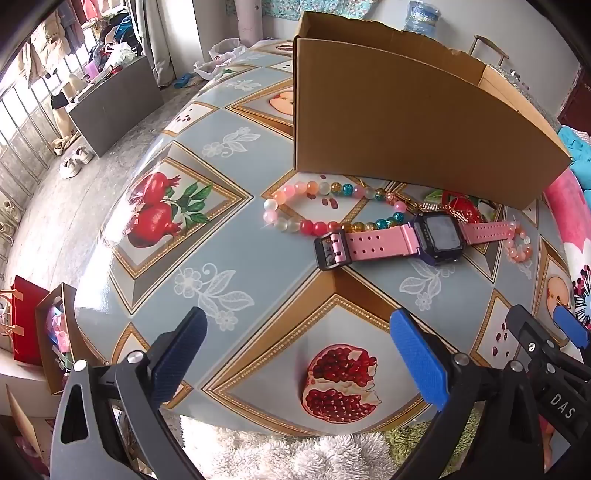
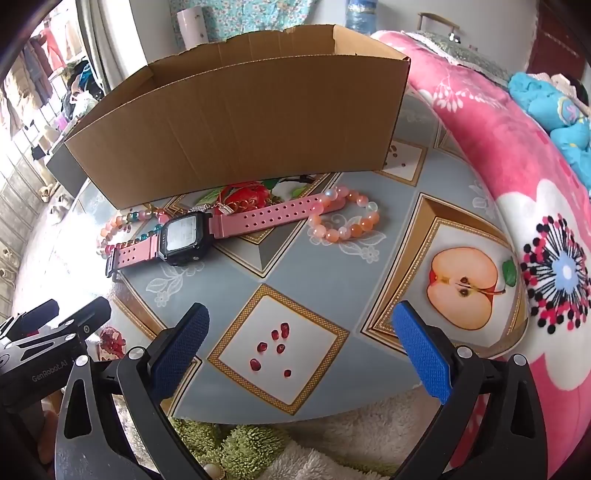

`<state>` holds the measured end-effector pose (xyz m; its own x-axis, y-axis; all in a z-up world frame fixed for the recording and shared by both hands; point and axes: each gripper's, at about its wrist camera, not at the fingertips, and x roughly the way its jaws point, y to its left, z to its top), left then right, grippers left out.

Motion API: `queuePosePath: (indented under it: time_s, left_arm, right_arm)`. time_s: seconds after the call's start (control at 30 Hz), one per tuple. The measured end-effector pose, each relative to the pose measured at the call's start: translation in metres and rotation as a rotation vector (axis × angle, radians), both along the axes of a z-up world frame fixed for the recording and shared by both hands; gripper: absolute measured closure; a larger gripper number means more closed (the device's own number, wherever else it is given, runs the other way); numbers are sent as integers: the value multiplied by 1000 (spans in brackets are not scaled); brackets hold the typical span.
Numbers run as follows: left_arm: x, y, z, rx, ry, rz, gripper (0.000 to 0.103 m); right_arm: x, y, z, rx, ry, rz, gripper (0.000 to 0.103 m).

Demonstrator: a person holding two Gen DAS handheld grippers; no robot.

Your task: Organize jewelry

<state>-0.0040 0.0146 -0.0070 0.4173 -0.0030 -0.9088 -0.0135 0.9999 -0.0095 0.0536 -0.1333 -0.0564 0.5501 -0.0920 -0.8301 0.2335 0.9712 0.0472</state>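
two tongs agape, watch point(image 1: 439, 236) beside box point(image 1: 406, 122)

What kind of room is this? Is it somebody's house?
Most likely a lived-in room at home, perhaps a bedroom. A pink flowered blanket lies beside the table with its fruit-patterned cover, clothes hang by the window, and shoes sit on the floor.

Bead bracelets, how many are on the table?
2. The multicoloured bead bracelet lies beside the watch's buckle end, partly under its strap. The peach bead bracelet lies at the strap's other end. A gold chain by the box may hide more.
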Motion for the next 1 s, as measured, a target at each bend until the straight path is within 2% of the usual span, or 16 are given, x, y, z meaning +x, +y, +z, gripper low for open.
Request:
queuePosePath:
  time_s: [0.53,0.8,1.0]
  left_arm:
    - [1,-1,0,-1,14,1,6]
    - [10,4,-20,11,75,-13,6]
    - [15,8,-24,24,74,-36,6]
  right_arm:
    - [0,0,0,1,1,0,7]
    - [-1,2,-2,-16,5,16,7]
    - [3,7,-6,-31,16,58,7]
